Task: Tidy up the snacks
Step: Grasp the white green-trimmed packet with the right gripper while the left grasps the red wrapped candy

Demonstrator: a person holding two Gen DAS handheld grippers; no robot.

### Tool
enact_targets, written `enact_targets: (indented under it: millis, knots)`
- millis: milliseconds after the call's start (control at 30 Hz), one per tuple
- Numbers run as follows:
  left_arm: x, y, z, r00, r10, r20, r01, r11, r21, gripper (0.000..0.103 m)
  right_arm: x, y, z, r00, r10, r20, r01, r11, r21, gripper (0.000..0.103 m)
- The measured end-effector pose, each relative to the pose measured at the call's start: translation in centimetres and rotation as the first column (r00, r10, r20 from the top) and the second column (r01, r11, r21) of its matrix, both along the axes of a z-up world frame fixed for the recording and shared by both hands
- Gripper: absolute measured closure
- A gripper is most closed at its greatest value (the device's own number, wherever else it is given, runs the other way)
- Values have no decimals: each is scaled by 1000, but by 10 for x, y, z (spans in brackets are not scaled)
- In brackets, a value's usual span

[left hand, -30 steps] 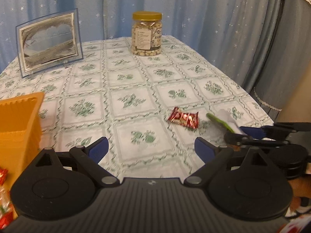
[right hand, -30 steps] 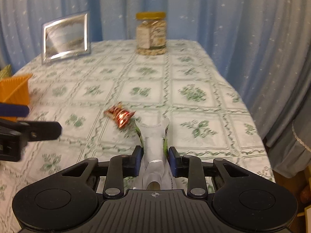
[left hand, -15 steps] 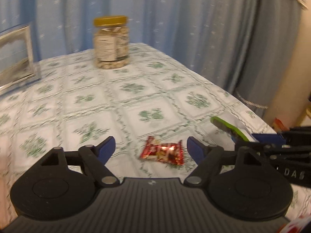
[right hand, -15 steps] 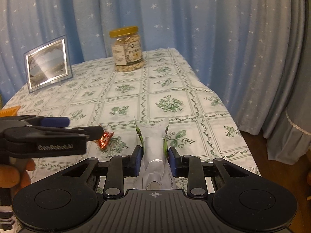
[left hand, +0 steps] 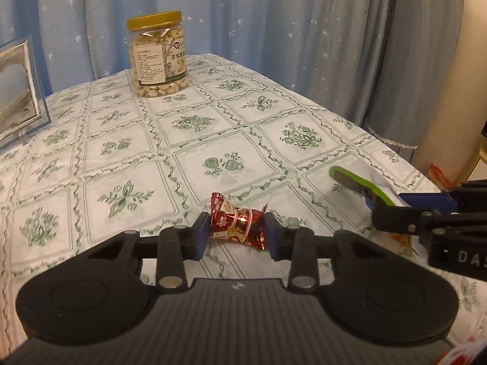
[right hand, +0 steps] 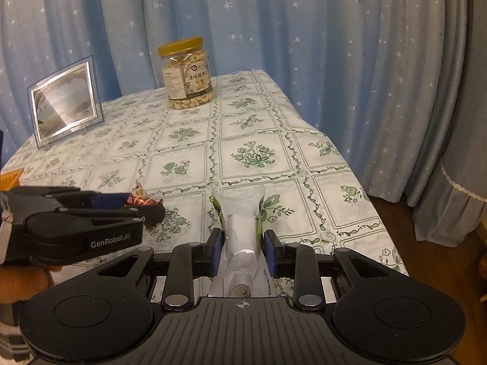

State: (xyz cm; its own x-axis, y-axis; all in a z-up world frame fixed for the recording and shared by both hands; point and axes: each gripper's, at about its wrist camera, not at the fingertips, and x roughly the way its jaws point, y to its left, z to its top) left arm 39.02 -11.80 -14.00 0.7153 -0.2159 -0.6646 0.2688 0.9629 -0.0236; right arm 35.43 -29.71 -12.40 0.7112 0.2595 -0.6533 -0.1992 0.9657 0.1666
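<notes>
Left hand-held gripper [left hand: 236, 233]: low over the desk [left hand: 194, 140], aimed forward, blue pads pinching a red candy wrapper [left hand: 236, 223] by its two ends, just above the green-patterned cloth. Right hand-held gripper [right hand: 242, 251]: level, just beside the left one, pads pressed onto a white-and-green snack pouch [right hand: 240, 213] that juts forward over the near desk edge. Far end: cashew jar [right hand: 187, 74], upright; picture frame [right hand: 65, 103], propped. Far left: orange basket corner [right hand: 12, 176].

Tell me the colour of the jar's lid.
Yellow; the jar's lid shows best in the left wrist view.
</notes>
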Motion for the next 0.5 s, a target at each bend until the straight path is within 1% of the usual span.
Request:
enact_targets:
  millis: [67,233,367,500]
  knots:
    - [-10,2,4,1000,10,-3,-10,1000,-5,73,-3,3,2,1000,5,-1,-5,1000,2,73]
    - [-36,10,19,999,29,-30,-30,999,-33,73,-13,9,11,1000,13,-2,-13,1000,17,73]
    - [-58,19,34,997,58,-47,-61,997,-52,73,-24,15,24,1000,21,7,-22,999,28,73]
    - [-81,30,49,994,94,-49,-97,994,-51,73,-38,19,39,1000,24,13,-24,999,38,73]
